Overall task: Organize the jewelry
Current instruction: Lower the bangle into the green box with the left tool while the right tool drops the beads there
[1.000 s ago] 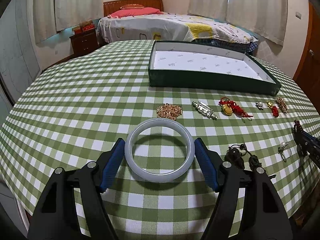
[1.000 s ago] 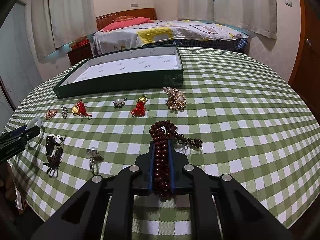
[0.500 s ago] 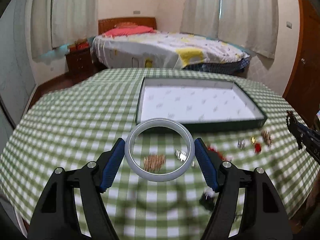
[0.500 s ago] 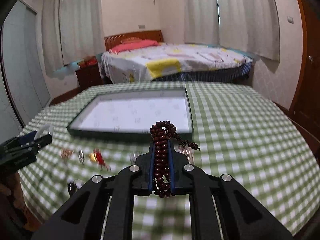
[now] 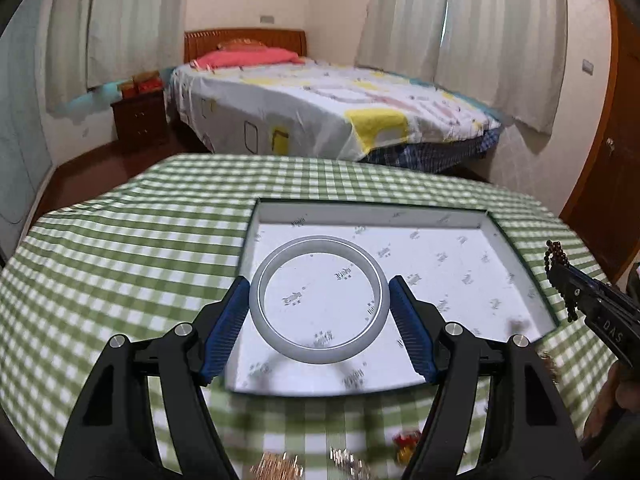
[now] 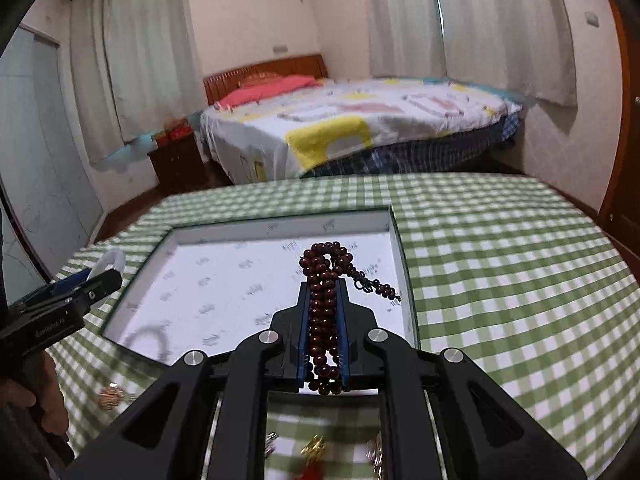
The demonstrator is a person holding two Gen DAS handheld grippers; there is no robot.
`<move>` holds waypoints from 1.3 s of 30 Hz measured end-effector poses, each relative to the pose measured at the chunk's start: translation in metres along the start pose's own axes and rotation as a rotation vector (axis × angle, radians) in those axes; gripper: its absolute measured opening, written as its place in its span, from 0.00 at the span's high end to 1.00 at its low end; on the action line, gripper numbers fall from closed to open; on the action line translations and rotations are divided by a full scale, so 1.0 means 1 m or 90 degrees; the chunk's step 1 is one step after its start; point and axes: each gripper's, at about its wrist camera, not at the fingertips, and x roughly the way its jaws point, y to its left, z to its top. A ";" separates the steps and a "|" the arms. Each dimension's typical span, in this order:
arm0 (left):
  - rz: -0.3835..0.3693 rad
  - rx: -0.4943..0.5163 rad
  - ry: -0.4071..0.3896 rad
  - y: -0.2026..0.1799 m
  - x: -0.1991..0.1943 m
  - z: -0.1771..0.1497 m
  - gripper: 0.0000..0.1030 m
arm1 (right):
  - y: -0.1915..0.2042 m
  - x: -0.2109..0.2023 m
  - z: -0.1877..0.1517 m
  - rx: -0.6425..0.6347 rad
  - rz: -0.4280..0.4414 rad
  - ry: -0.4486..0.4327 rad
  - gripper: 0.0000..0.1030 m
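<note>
step: carry-to-box, both pieces airborne over the tray point(image 5: 520, 256), neither set down yet.
left gripper point(image 5: 319, 307): fingers spread wide, clamped on the outer rim of the bangle point(image 5: 319, 354); ring face up, roughly level, no long axis, over the tray's near-left part.
right gripper point(image 6: 323, 316): fingers narrow, pinching the bead bracelet point(image 6: 325, 280) over the tray's near-right part.
bead axis: bunched along the fingers, pointing at the tray's far wall; loop ahead of the tips, tassel trailing toward the right wall.
next: lower both, release apart from each other; height above the liner probably small, blur makes it hard to judge.
left behind: small pieces point(image 6: 316, 446) on the tablecloth point(image 6: 500, 280), nearer than the tray.
</note>
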 end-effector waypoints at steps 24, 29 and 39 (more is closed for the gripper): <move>-0.003 0.022 0.107 -0.001 0.062 -0.026 0.31 | -0.006 0.053 -0.020 -0.018 -0.019 0.108 0.53; -0.012 0.018 0.104 -0.001 0.059 -0.027 0.25 | -0.009 0.050 -0.021 -0.011 -0.013 0.105 0.53; -0.021 0.002 0.043 -0.001 0.015 -0.022 0.24 | -0.003 0.011 -0.018 -0.002 -0.009 0.050 0.53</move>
